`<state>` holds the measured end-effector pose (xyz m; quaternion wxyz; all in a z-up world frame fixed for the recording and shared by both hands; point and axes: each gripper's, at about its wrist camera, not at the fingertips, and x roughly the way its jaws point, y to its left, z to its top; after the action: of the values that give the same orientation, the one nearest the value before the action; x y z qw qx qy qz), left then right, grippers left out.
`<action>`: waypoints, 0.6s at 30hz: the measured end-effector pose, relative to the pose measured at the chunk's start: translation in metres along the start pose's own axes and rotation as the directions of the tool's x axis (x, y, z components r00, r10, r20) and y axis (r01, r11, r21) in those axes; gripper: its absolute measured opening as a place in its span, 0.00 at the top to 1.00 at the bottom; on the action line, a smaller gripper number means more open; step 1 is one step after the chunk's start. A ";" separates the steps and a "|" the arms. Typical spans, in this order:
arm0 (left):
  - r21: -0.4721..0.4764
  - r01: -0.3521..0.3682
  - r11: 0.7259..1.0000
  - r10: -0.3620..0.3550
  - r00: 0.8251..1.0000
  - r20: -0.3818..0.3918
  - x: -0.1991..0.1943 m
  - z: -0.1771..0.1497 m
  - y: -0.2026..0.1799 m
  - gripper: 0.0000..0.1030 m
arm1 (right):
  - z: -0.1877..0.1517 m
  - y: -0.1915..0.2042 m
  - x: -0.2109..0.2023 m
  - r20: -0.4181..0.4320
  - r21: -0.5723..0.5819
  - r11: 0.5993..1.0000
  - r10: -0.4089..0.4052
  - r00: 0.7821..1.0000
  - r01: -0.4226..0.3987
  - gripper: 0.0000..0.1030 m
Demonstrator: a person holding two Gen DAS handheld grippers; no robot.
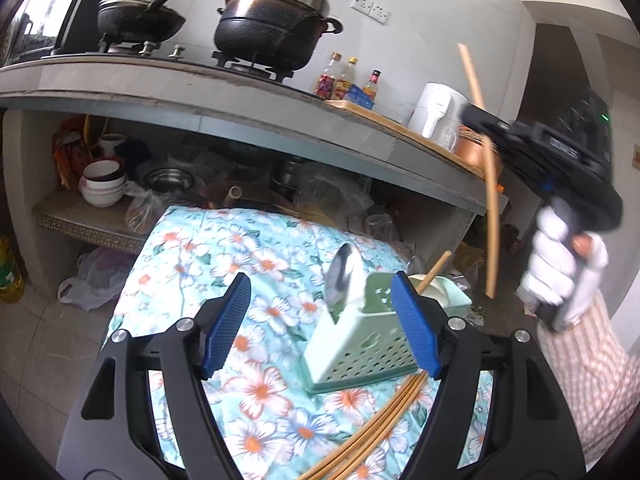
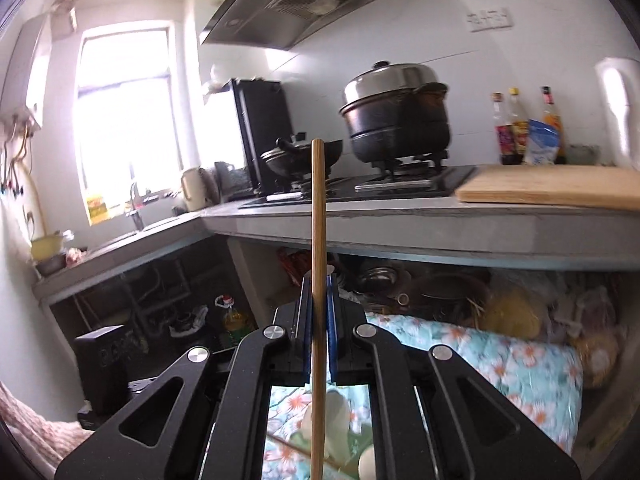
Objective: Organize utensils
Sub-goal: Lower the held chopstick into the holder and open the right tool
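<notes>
place: home kitchen | signs: gas stove [image 2: 404, 184] with pots [image 1: 272, 24]; range hood [image 2: 312, 0]; sink tap [image 2: 136, 208]

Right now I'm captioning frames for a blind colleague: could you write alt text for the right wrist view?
The right gripper is shut on one upright wooden chopstick, raised before a kitchen counter. A gas stove with a lidded steamer pot stands behind, a floral cloth below.
</notes>
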<state>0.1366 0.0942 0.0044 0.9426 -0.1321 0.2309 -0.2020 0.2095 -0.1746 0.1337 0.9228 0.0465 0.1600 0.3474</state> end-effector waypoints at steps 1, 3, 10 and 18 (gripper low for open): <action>-0.001 -0.006 1.000 0.006 1.000 -0.001 -0.002 -0.001 0.003 0.33 | 0.002 0.000 0.012 -0.013 -0.020 1.000 0.003 1.000 -0.004 0.94; -0.004 -0.017 1.000 0.017 1.000 -0.002 -0.004 -0.004 0.009 0.33 | 0.003 -0.002 0.033 -0.039 -0.049 0.999 0.010 0.999 -0.012 0.94; -0.038 -0.044 0.998 0.044 0.999 -0.011 -0.005 -0.007 0.027 0.33 | -0.018 -0.008 0.080 -0.154 -0.140 0.990 -0.016 0.988 -0.006 0.94; -0.050 -0.041 0.998 0.039 0.999 -0.025 0.001 -0.009 0.031 0.33 | -0.054 -0.011 0.081 -0.267 -0.216 0.976 -0.066 0.961 0.007 0.94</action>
<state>0.1430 0.1201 -0.0144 0.9399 -0.1489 0.2497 -0.1788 0.2562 -0.1306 0.0595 0.8979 -0.1040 0.2482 0.3485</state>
